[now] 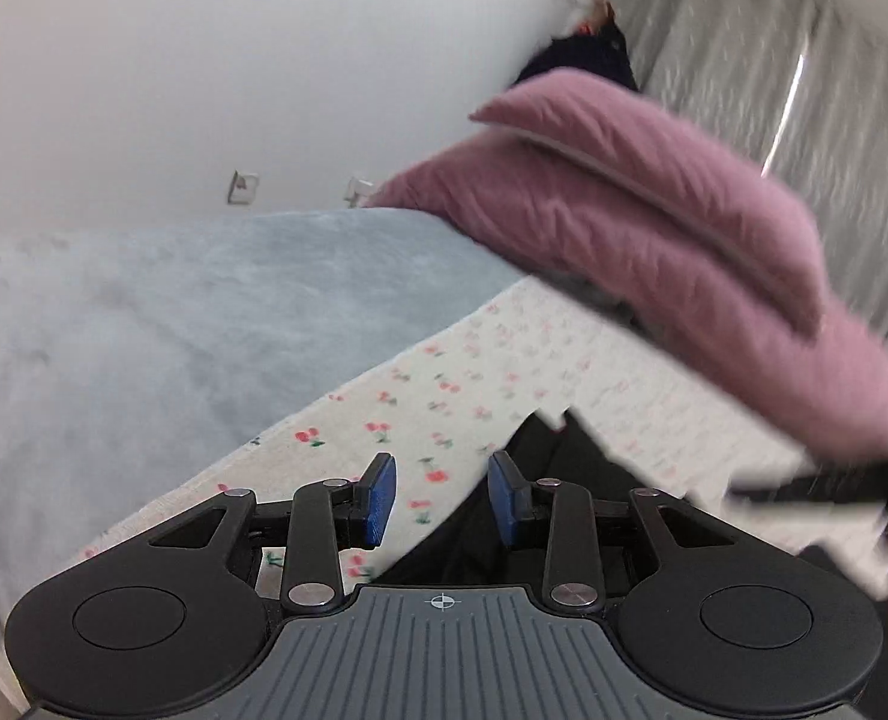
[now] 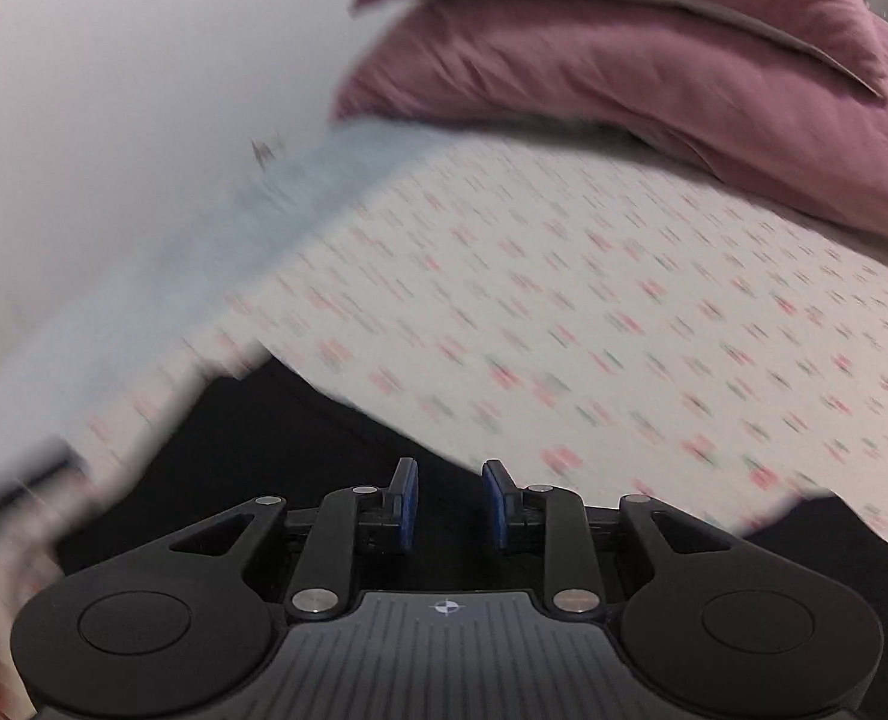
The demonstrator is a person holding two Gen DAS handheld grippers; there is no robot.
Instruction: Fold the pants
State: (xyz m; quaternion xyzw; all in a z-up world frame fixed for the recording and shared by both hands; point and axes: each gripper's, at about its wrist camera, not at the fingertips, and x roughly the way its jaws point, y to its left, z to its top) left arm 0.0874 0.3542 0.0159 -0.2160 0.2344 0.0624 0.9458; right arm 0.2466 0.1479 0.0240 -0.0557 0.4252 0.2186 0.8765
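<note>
Cherry-print bed sheet (image 2: pixel 564 300) carries black pants (image 2: pixel 300 450) at its near edge, pink pillows (image 1: pixel 654 210) at the far edge. My left gripper (image 1: pixel 441 495) and right gripper (image 2: pixel 450 504) hover over the pants, jaws parted, gripping nothing.

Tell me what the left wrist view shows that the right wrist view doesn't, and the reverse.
Only the left wrist view: wall sockets, curtains and the left gripper, open with nothing between the pads. Only the right wrist view: the right gripper, open over the black pants. Both: the pants, the cherry-print sheet, blue blanket and pink pillows.
</note>
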